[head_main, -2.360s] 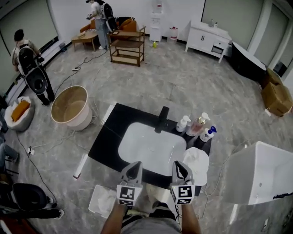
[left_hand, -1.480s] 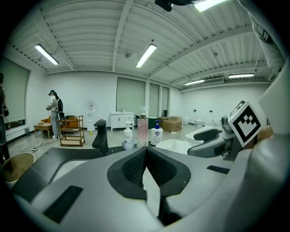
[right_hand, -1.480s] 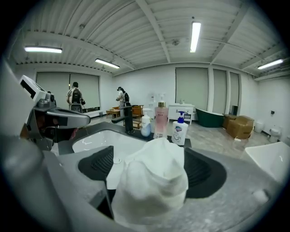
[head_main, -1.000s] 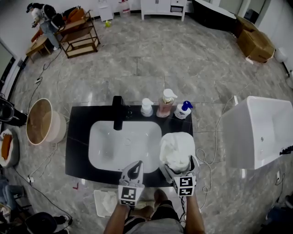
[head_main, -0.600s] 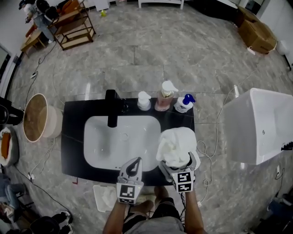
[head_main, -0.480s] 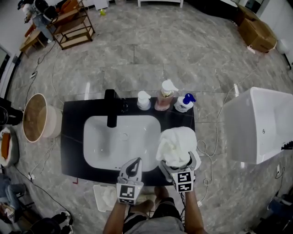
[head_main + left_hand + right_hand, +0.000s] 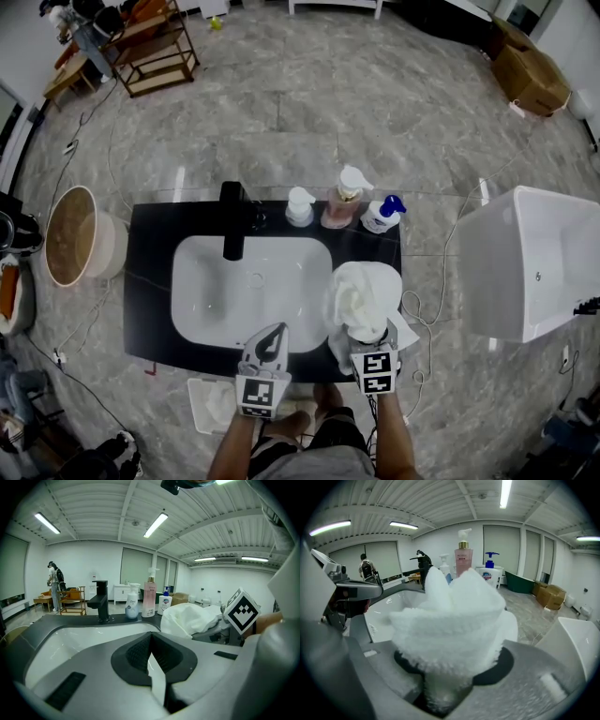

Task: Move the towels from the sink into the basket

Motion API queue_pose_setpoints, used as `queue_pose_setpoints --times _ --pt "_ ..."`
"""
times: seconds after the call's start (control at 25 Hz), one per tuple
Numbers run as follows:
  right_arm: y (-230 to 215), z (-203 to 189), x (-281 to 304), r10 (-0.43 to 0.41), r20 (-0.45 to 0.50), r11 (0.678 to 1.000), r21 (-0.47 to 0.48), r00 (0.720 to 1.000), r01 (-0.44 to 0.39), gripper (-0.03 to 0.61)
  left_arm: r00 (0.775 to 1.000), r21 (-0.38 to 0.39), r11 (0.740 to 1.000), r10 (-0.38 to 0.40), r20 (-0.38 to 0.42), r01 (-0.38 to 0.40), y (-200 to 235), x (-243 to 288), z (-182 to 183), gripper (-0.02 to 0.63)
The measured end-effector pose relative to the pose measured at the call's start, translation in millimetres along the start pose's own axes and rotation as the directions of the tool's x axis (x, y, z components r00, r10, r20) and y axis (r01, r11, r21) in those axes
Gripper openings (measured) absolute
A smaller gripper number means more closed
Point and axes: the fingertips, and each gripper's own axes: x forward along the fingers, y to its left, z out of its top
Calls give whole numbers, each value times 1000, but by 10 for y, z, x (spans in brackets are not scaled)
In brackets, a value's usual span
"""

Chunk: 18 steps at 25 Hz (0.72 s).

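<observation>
Gripping white towel [image 7: 364, 292]: right claw [image 7: 367, 330] clenched on its near edge, jaws just closed in on it, pile bulging above them. Towel on black tabletop [image 7: 155, 281], just right of sink [image 7: 248, 281], outside basin. Left claw [image 7: 275, 330] pinched together, nothing between jaws, over sink's near rim. Three pump bottles [image 7: 341, 199] behind towel, along tabletop's back edge.

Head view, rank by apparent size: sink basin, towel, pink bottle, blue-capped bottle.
1. sink basin
2. towel
3. pink bottle
4. blue-capped bottle, only slightly smaller than the pink one
</observation>
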Motion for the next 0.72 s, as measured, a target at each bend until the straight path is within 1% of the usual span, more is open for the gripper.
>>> queue_pose_setpoints --times 0.08,0.28,0.36,0.52,0.6,0.72 --pt "-14 23 -3 0 9 1000 -9 1000 0 224 1000 -1 1000 2 0 -2 1 -4 -11 9" --pt "-42 46 -25 -12 37 1000 -22 999 12 190 1000 -3 1000 6 6 -6 0 -35 -6 9" --pt "-24 117 -57 -14 61 1000 -19 998 15 170 1000 -3 1000 14 14 -14 28 -65 21 9" --pt "39 387 -177 -16 131 999 -31 991 21 124 998 2 999 41 37 -41 112 -191 146 9" --pt "116 578 -273 -3 170 999 -52 985 12 121 997 4 998 64 50 -64 172 -299 228 9" --pt "289 900 -437 38 238 996 -86 970 -18 120 992 5 994 106 74 -107 283 -486 351 9"
